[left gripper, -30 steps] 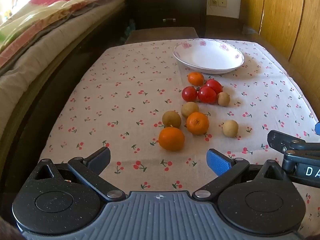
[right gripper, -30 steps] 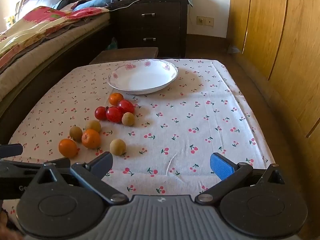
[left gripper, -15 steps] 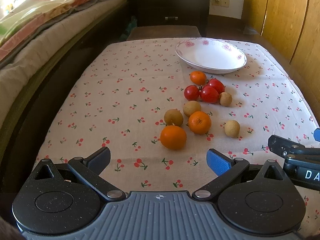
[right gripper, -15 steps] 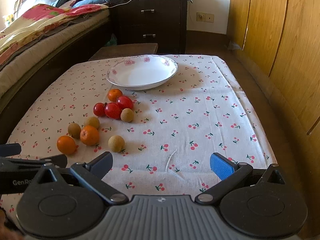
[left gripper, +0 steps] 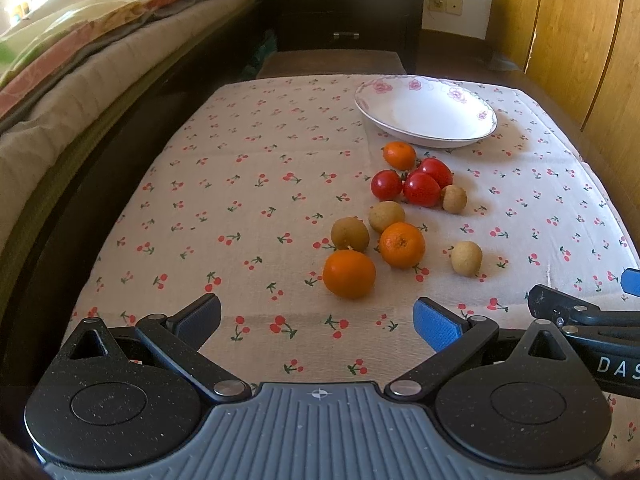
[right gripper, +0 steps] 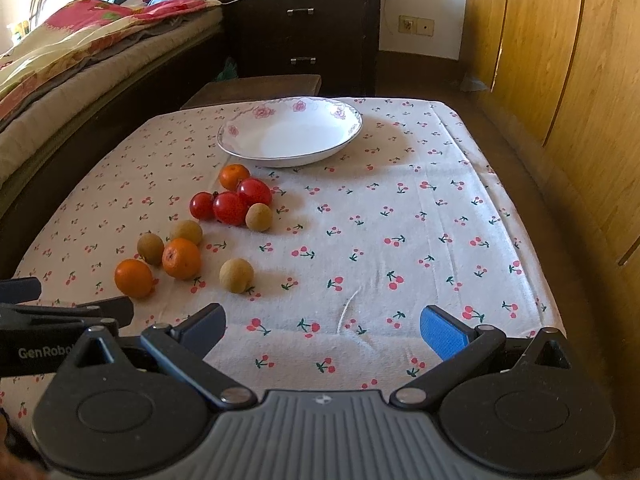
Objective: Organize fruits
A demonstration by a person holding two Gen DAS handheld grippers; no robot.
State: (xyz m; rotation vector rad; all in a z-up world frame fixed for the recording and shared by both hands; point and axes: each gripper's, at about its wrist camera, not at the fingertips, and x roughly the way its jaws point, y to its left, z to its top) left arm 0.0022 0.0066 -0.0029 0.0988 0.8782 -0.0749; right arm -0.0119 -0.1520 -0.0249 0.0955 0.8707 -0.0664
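The fruit lies loose on a soft cloth (right gripper: 400, 208), so the main risk, as I judge it, is a round piece rolling away when a finger nudges it instead of closing round it: the nearest orange (left gripper: 349, 273) sits just ahead of the left tongs (left gripper: 318, 320), a little to their right, and touches or nearly touches a brown fruit (left gripper: 349, 233) behind it, so a sloppy approach could knock both. The three tomatoes (left gripper: 420, 188) farther ahead are packed against another orange (left gripper: 399, 155) and a small brown fruit (left gripper: 454, 198), and squeezing one there may bruise it or scatter its neighbours. The empty bowl (left gripper: 484, 114) stands beyond all the fruit, far ahead of both tools, so each carry is long enough for a weak grip to slip. The left tongs are spread wide and hold nothing, fingers above the cloth. The right tongs (right gripper: 322, 326) are likewise wide open and empty, with the lone brown fruit (right gripper: 236, 275) ahead to their left; whether their fingers graze the cloth is hard to tell
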